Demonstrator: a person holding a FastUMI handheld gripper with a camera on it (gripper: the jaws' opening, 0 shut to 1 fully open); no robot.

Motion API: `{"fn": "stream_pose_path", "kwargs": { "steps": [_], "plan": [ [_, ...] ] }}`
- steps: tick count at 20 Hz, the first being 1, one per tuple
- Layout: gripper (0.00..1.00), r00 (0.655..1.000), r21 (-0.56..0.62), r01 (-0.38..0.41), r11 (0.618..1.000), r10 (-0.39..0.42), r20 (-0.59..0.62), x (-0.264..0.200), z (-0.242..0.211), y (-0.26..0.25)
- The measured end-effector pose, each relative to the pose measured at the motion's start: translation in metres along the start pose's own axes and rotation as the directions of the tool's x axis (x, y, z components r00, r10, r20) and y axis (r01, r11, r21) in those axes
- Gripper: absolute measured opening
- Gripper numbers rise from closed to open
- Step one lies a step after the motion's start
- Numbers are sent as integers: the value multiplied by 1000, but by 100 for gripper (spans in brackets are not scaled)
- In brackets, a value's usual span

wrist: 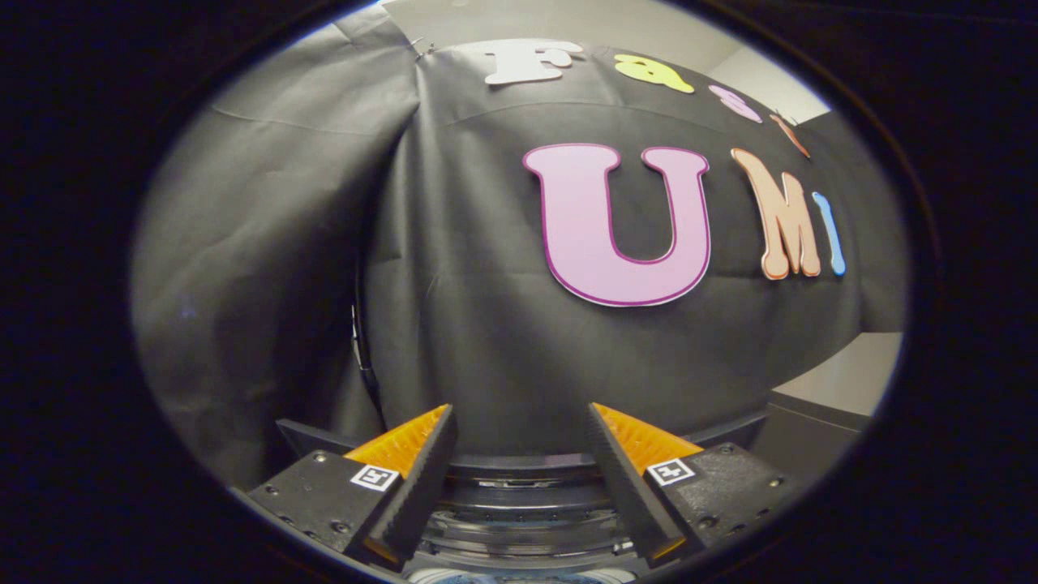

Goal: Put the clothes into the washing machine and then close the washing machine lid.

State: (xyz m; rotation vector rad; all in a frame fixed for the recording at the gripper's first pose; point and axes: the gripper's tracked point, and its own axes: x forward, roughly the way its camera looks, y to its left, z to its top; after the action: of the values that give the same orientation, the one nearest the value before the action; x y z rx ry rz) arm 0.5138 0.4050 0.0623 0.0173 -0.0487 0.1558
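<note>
The hand-held gripper (519,454) is seen with its fingers (418,478) spread well apart, and nothing is held between them. Through the gap, low and near, a dark ribbed rim with concentric ridges is seen, which is judged to be the top of the washing machine (519,507); a pale, bluish patch at its very near edge may be the tub opening or something lying in it, but it is too cut off to be told. The machine's lid cannot be made out as a separate part, so whether it is up or down cannot be told. Beyond the fingers the black cloth wall (486,284) of the booth is faced, hanging in folds, with a pale plain wall (851,373) showing far to the right past its edge. No clothes can be made out ahead of the fingers or between them. From the empty, spread fingers held above the machine, two readings are allowed: either a garment is yet to be fetched, or the loading is done and the lid is to be dealt with; which one cannot be settled. For the next move the hand-held gripper would need to be tipped down so that the machine's opening and lid are brought into sight, and then either the lid's edge or a garment would have to be approached with the fingers kept apart until contact is made.
</note>
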Motion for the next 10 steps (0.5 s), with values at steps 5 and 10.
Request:
{"fn": "stream_pose_path", "kwargs": {
  "steps": [5, 10],
  "plan": [
    [95, 1000, 1, -11, 1000, 11, 27, 1, 4, 1],
    [96, 1000, -1, -18, 1000, 18, 15, 3, 1, 0]
  ]
}}
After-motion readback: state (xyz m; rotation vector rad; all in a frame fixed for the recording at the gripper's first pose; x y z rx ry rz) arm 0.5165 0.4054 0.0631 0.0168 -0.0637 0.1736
